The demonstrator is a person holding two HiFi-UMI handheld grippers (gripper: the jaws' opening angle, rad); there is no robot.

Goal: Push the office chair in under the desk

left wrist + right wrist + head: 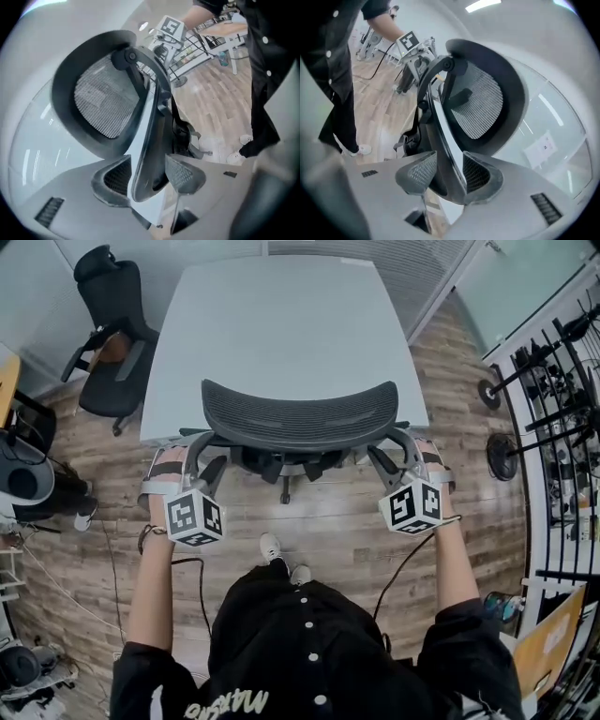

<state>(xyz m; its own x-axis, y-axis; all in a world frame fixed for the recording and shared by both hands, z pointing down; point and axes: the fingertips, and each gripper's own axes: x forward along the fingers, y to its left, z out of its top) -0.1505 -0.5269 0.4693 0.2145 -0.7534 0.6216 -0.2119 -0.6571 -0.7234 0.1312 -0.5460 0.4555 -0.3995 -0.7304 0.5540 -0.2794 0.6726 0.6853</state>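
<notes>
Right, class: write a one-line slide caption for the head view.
Left claw and right claw grip the office chair at the desk edge.

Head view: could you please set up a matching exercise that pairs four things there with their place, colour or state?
Things:
1. office chair
2. desk
3. second chair
4. left gripper

Descriptions:
A. pale grey top
B. on the floor left of the desk
C. closed on the backrest frame
D. backrest at the desk's near edge

Pairs: 1-D, 2-A, 3-B, 4-C
</notes>
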